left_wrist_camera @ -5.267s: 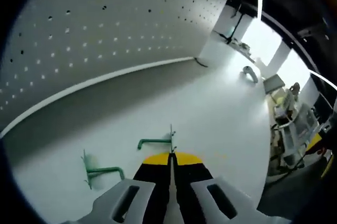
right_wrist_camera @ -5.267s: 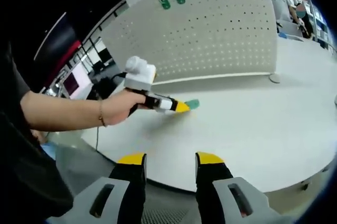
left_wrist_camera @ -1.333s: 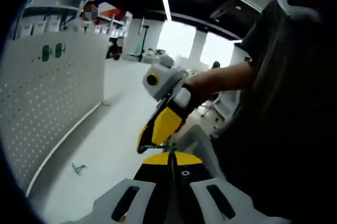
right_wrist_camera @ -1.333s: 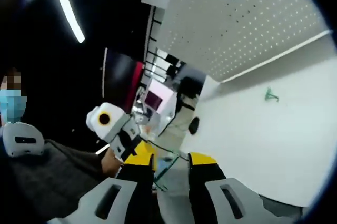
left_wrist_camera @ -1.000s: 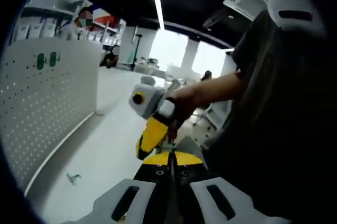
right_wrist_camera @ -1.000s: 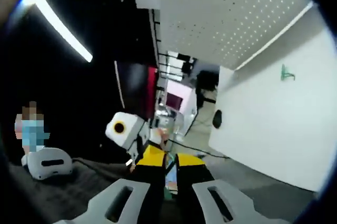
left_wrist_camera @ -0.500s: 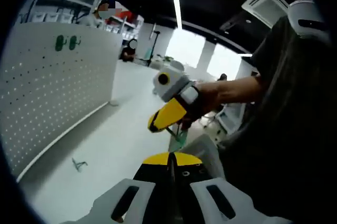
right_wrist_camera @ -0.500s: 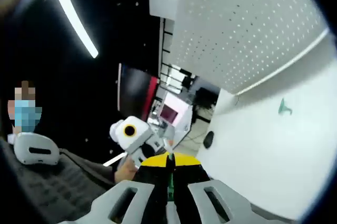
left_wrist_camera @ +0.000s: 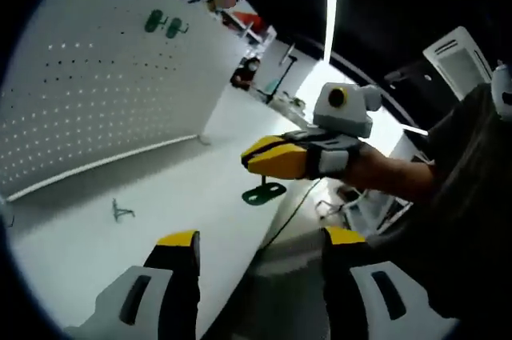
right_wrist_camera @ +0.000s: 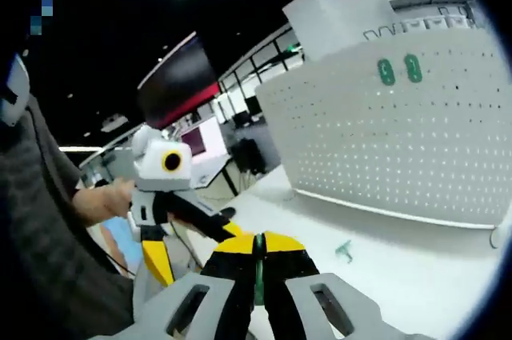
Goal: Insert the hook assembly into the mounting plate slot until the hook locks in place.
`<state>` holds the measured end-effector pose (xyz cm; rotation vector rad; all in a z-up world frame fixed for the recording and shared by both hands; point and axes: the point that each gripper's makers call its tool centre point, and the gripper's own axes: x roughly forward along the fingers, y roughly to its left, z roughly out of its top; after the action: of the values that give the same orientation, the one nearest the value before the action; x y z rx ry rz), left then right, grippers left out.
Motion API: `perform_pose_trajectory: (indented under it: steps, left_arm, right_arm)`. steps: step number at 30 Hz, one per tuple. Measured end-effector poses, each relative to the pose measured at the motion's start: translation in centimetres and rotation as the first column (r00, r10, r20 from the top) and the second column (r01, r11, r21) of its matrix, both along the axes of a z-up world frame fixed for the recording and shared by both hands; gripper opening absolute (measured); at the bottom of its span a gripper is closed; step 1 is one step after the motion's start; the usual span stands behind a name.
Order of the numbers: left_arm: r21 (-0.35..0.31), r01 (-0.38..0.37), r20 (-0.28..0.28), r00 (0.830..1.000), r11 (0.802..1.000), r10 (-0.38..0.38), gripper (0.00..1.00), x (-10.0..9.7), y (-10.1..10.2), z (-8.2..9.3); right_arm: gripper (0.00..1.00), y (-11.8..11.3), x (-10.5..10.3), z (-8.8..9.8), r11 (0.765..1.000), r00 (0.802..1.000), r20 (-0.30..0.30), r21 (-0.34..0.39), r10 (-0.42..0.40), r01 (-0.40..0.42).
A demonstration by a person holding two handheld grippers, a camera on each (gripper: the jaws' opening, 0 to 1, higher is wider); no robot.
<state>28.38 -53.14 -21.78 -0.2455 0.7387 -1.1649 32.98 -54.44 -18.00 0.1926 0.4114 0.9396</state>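
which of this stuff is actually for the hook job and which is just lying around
For the job:
- green hook, held in the shut right gripper
- white pegboard
- two green plates on the pegboard
- left gripper, open

Lying about:
- spare green hook on the table
- cable off the table edge

We see open white table point(left_wrist_camera: 96, 236) before pegboard point(left_wrist_camera: 96, 92); lone green hook point(left_wrist_camera: 122, 211) lies on it, well apart from board. Right gripper point(left_wrist_camera: 260, 158) holding green hook plate point(left_wrist_camera: 263, 193) crosses path ahead of our open left gripper point(left_wrist_camera: 254, 246).
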Motion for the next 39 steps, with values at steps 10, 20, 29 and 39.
perform_pose_trajectory:
  steps: [10,20,29,39]
  left_arm:
    - [-0.026,-0.091,0.031,0.995,0.996,0.092,0.59,1.5,-1.2,1.0]
    - [-0.036,-0.121,0.053,0.991,0.992,0.123,0.51,2.0,-1.1,1.7]
    - [0.082,-0.277,0.211,0.944,0.957,0.255,0.53,3.9,-1.4,1.0]
    - [0.146,-0.335,0.281,0.916,0.931,0.286,0.53,4.8,-0.9,0.8]
  right_arm:
    - [0.0,1.4,-0.4,0.8,1.0,0.995,0.1,-0.002,0.005,-0.005]
    - [0.0,1.6,0.0,2.4,1.0,0.989,0.148,0.009,-0.01,0.009]
    - [0.0,1.2,1.9,1.4,0.974,0.968,0.108,0.027,-0.228,0.226]
    - [0.0,1.6,2.4,1.0,0.968,0.96,0.125,-0.008,-0.25,0.253]
